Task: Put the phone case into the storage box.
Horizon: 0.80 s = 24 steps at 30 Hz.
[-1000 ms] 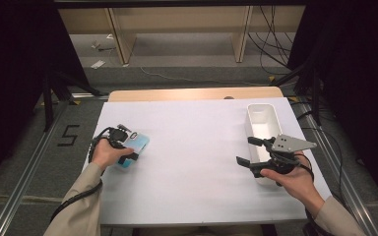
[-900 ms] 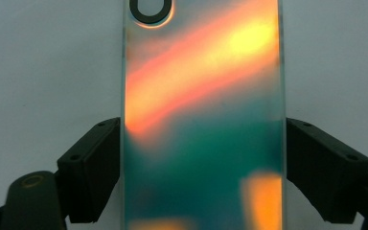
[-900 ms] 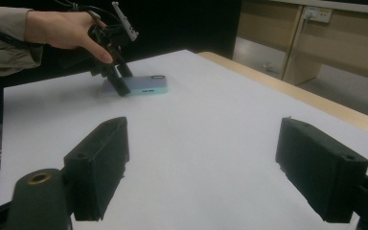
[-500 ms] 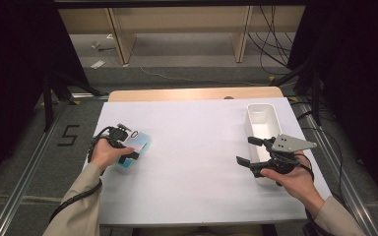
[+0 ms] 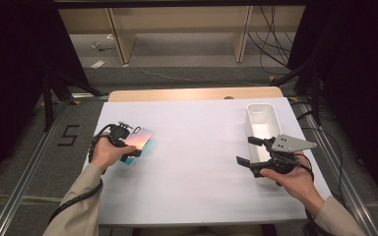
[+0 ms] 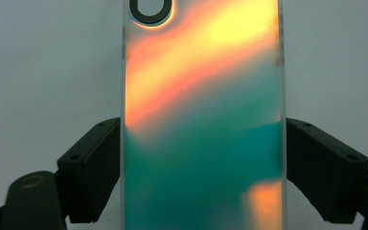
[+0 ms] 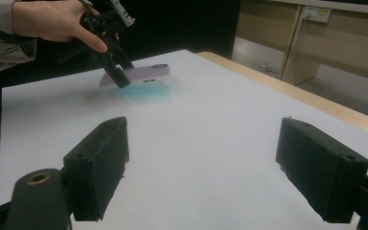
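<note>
- Centrally, a white-covered rectangular table (image 5: 197, 167) carries all the things; bare wood shows along its far edge.
- Left gripper (image 5: 128, 142): held in the person's left hand (image 5: 106, 153), whose forearm, in a beige sleeve (image 5: 76, 209), comes in from the near left corner and angles toward the table's left edge. The wrist is bent so that the gripper points along the table toward its far right.
- Its black jaws press against the two long sides of a flat iridescent phone case with a pink, orange and teal sheen and a black oval camera cut-out (image 6: 203, 115); in the left gripper view the case stands between the pads with no gap on either side.
- In the right gripper view the case (image 7: 141, 75) is tilted, its gripped end raised off the sheet and its free end low, near the table's left edge.
- Right gripper (image 5: 253, 151): held in the person's right hand (image 5: 290, 179), palm up beneath it, near the right edge. Its jaws are spread wide with nothing between them.
- White oblong plastic bin (image 5: 263, 123): stands along the right edge, just behind the right gripper, its long axis toward the far edge.
</note>
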{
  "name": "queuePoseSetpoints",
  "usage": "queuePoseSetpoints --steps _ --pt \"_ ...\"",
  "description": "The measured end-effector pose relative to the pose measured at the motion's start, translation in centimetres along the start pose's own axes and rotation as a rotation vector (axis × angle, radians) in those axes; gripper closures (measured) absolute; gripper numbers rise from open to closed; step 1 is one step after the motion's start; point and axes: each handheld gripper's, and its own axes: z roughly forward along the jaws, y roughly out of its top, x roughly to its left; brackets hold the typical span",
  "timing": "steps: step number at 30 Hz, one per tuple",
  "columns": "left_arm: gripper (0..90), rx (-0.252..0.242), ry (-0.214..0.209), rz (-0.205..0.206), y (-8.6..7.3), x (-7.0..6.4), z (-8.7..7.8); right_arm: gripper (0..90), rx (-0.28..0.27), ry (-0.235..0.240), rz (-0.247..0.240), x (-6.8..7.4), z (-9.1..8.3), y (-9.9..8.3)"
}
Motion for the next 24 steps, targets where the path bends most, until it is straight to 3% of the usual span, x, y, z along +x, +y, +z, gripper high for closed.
queuePoseSetpoints --steps 24 --pt "16.7 -0.073 -0.027 0.054 0.4 -1.9 -1.5 18.2 -0.003 -0.004 0.003 0.0 0.1 0.0"
